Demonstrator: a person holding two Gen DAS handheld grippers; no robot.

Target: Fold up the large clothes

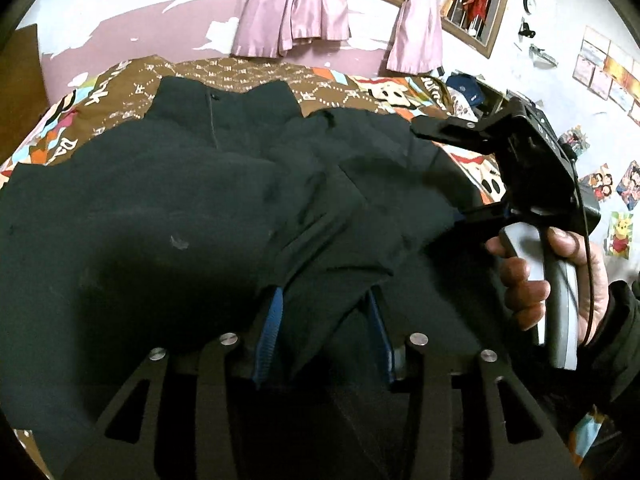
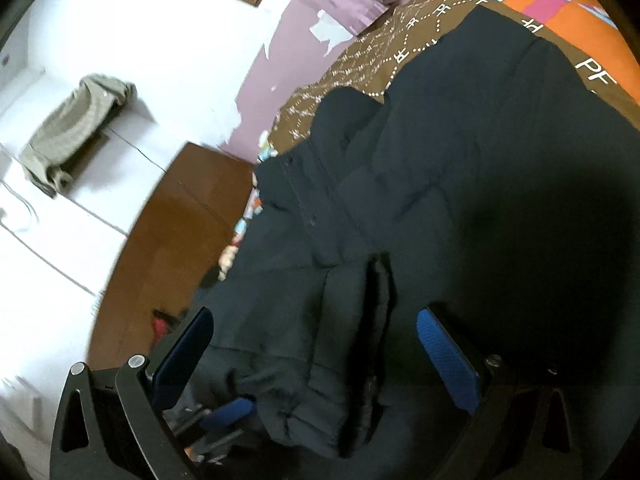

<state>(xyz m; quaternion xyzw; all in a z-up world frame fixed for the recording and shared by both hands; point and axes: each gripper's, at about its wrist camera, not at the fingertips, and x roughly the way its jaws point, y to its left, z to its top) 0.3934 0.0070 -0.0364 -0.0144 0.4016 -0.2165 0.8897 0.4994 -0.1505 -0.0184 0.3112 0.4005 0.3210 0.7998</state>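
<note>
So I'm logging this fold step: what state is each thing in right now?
black jacket: spread on the bedspread, partly folded, rumpled.
left gripper: shut on a jacket fold.
right gripper: open, fingers either side of the jacket.
pink curtains: gathered in bunches.
bedspread: laid flat under the jacket.

Lettering on the bedspread only

The patterned bedspread (image 2: 592, 68) carries white letters "PF" near its orange edge; the small repeated marks on its brown area seem to read the same.
</note>
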